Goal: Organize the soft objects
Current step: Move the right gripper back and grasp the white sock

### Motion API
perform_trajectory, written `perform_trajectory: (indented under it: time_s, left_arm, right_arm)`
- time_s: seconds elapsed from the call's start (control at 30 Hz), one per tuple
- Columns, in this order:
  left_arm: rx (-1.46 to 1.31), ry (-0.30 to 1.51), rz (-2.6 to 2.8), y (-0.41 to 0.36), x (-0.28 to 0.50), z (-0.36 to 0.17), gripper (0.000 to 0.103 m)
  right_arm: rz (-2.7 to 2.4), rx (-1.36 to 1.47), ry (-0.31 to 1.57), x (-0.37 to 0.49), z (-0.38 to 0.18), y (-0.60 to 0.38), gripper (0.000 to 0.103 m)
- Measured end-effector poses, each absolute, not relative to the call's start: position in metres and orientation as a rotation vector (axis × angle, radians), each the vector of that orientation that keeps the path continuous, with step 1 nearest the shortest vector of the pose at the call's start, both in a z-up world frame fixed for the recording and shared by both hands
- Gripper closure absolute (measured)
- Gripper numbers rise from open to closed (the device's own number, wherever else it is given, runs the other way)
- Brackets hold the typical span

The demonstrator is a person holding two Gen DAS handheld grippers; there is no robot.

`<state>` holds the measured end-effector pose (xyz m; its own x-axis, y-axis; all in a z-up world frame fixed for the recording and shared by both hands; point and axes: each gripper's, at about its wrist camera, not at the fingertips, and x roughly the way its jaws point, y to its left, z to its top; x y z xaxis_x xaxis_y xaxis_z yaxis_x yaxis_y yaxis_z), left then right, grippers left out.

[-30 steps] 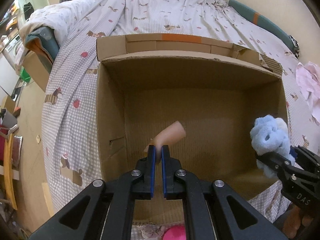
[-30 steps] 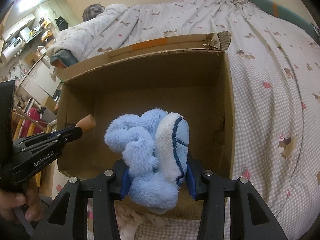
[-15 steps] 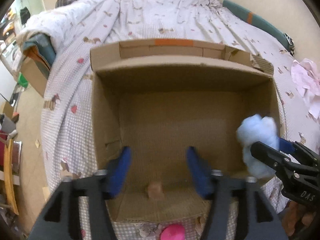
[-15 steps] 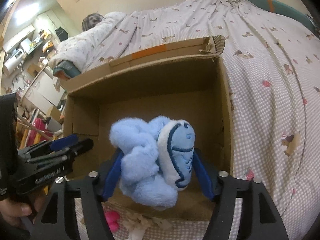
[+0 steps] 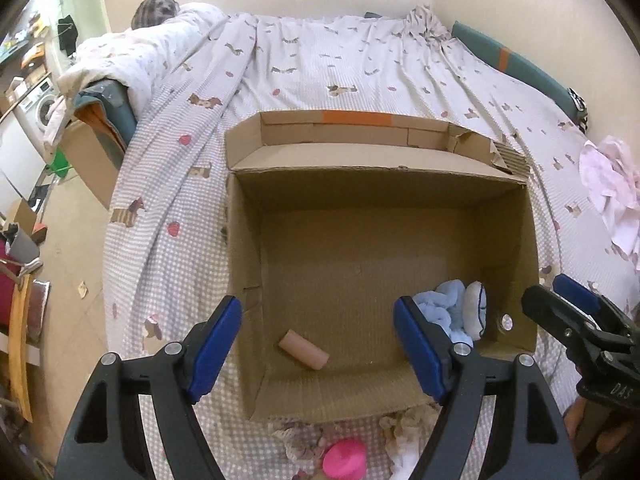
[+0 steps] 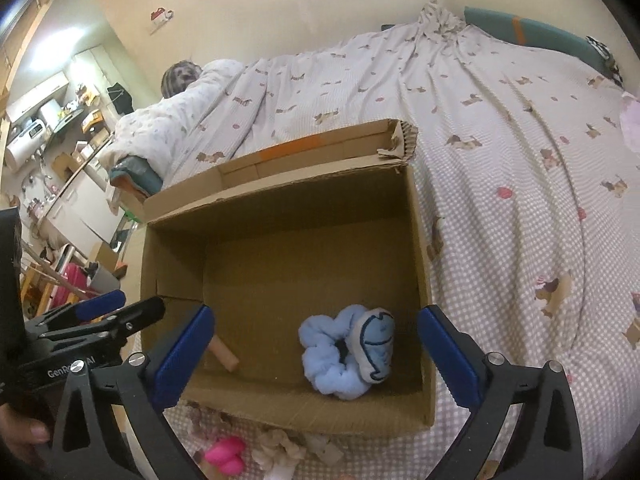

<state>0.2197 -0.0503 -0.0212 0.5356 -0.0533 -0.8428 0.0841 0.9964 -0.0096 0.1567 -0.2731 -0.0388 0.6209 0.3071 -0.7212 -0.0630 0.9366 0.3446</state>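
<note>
The left gripper [image 5: 318,344] has its jaws spread wide and opening further, nothing pressed between the blue pads [image 5: 214,344]; through the gap lies a small peach-coloured cylinder [image 5: 304,350], smooth and rubbery-looking, flat on the floor of the cardboard box [image 5: 248,264]. The right gripper [image 6: 314,354] is likewise opening, jaws at their widest and holding nothing, and between them sits the fluffy light-blue scrunchie [image 6: 330,354] with a white padded fish shape stitched in dark blue, resting on the box floor near the right wall.

From the left gripper the scrunchie [image 5: 452,312] lies at about 2 o'clock, half hidden behind the right blue pad; from the right gripper the cylinder [image 6: 224,356] shows only as a stub at 9 o'clock behind the left pad. The box is plain corrugated brown, flaps up, with orange tape [image 5: 356,117] at 12 o'clock on the far flap.

Outward, the box stands on a bed [image 5: 320,64] covered in pale checked fabric printed with small dogs. A bright pink rounded object [image 5: 344,458] and crumpled paper scraps [image 6: 288,446] lie at 6 o'clock by the near wall. Only the left view shows pink cloth [image 5: 612,180] at 3 o'clock; only the right view shows a hand [image 6: 24,436] at 8 o'clock.
</note>
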Motion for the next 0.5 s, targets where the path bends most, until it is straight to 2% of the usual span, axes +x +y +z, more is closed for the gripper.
perform_trajectory:
  time_s: [0.5]
  left_arm:
    - [0.059,0.970,-0.047,-0.030,0.165,-0.009,0.027]
  right_arm:
    - [0.196,0.281,0.895,0.116,-0.038,-0.275,0.000]
